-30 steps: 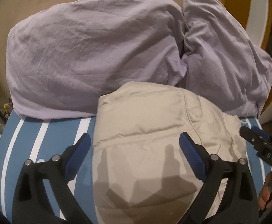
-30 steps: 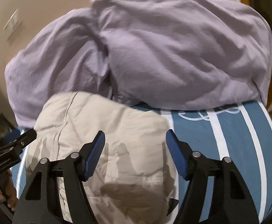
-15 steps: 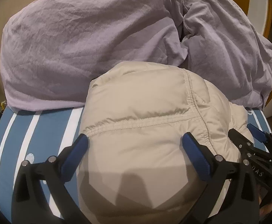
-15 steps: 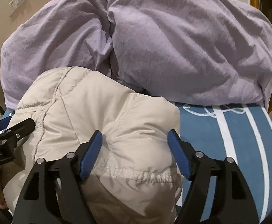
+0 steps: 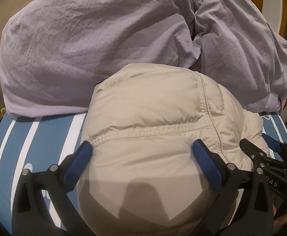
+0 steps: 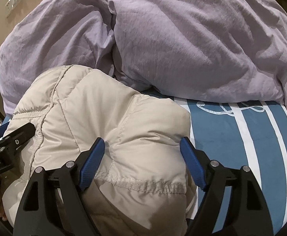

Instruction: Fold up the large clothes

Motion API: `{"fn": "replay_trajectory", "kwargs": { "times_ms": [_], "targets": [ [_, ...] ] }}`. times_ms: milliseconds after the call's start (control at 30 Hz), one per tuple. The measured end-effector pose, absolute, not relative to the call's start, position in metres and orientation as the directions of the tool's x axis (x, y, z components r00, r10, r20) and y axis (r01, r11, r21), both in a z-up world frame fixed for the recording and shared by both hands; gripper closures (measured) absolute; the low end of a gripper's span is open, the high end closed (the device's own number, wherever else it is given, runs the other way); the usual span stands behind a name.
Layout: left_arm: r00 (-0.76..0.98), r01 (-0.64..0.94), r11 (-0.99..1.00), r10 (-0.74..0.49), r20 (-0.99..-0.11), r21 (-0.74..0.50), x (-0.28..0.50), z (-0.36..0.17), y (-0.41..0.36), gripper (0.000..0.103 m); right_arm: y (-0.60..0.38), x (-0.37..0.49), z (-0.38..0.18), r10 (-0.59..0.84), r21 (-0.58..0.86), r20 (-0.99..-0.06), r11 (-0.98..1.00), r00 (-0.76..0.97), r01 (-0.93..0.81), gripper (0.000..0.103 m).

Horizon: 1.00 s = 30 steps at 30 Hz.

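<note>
One puffy beige quilted jacket (image 5: 153,137) lies bundled on the blue white-striped bedsheet (image 5: 35,137), bulging up between the spread fingers of the left gripper (image 5: 141,155). The right gripper (image 6: 143,153), also spread wide, straddles its right edge. Bare sheet lies open beyond each gripper's outer finger. Ahead, one rumpled lavender duvet (image 6: 182,39) blocks the way.

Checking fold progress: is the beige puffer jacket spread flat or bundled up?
Bundled up: the beige puffer jacket sits as a rounded, puffy mound on the striped blue bedsheet, seams curving over its top.
</note>
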State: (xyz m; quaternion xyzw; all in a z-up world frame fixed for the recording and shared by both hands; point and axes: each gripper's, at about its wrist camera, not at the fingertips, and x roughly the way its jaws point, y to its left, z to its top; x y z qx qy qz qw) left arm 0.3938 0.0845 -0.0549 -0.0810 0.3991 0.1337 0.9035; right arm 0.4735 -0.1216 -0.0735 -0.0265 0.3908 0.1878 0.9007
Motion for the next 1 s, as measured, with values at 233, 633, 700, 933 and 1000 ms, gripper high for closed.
{"fn": "replay_trajectory", "kwargs": {
  "times_ms": [233,633,700,933,1000],
  "targets": [
    [0.656,-0.329,0.942,0.178,-0.733,-0.066,0.365,-0.042,0.083,0.002,-0.122,0.455,-0.058,0.261,0.046,-0.725,0.942,0.638,-0.333,0.016],
    [0.686,-0.317,0.943,0.154,-0.711,-0.102,0.280,-0.025,0.066,0.002,-0.143,0.375,-0.030,0.238,0.013,-0.697,0.947,0.677,-0.320,0.004],
    [0.691,-0.314,0.943,0.147,-0.708,-0.110,0.263,-0.022,0.063,0.002,-0.147,0.362,-0.027,0.242,0.012,-0.697,0.945,0.675,-0.327,0.003],
    [0.706,-0.303,0.944,0.130,-0.696,-0.131,0.206,-0.012,0.054,0.002,-0.161,0.308,-0.022,0.245,-0.007,-0.715,0.934,0.655,-0.357,0.001],
    [0.705,-0.294,0.947,0.127,-0.698,-0.125,0.190,-0.011,0.050,0.002,-0.164,0.296,-0.023,0.256,0.004,-0.724,0.930,0.640,-0.367,0.001]
  ]
}}
